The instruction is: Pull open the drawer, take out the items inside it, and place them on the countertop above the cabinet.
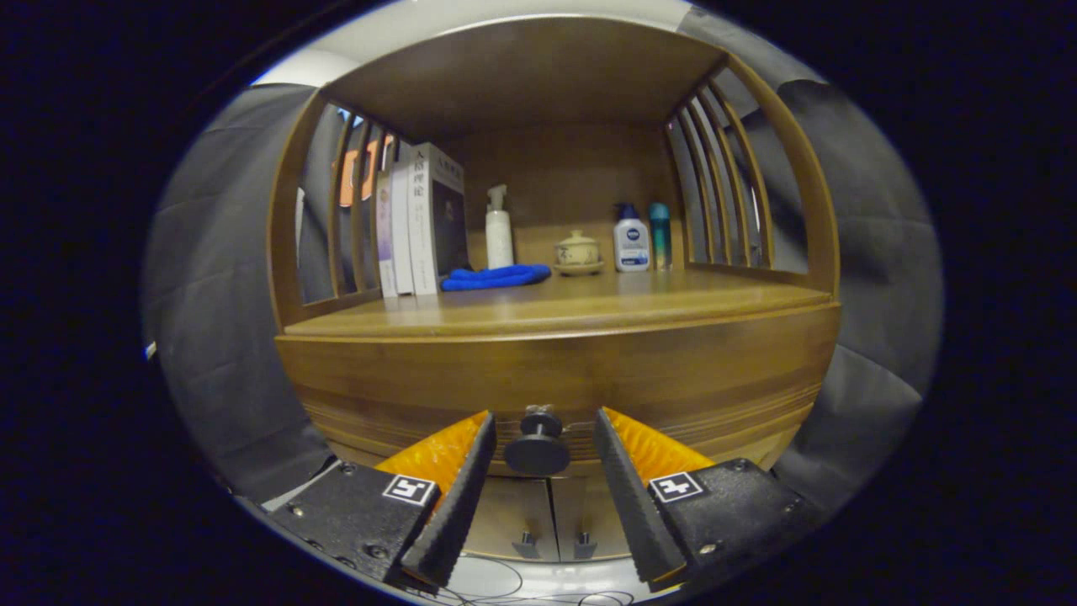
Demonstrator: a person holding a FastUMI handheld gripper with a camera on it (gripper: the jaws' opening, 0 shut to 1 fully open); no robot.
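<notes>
Tool [540, 454]: open; black ribbed fingers flank the knob, neither touching it, nothing held.
Knob: round black drawer knob [538, 448] sits between the fingers.
Drawer: brown wooden drawer front [673, 379], shut; contents hidden.
Worktop: wooden cabinet worktop [589, 307] above the drawer, carrying a blue folded cloth [496, 276].
Risk: closing off-centre would probably let the knob slip free during the pull.
</notes>
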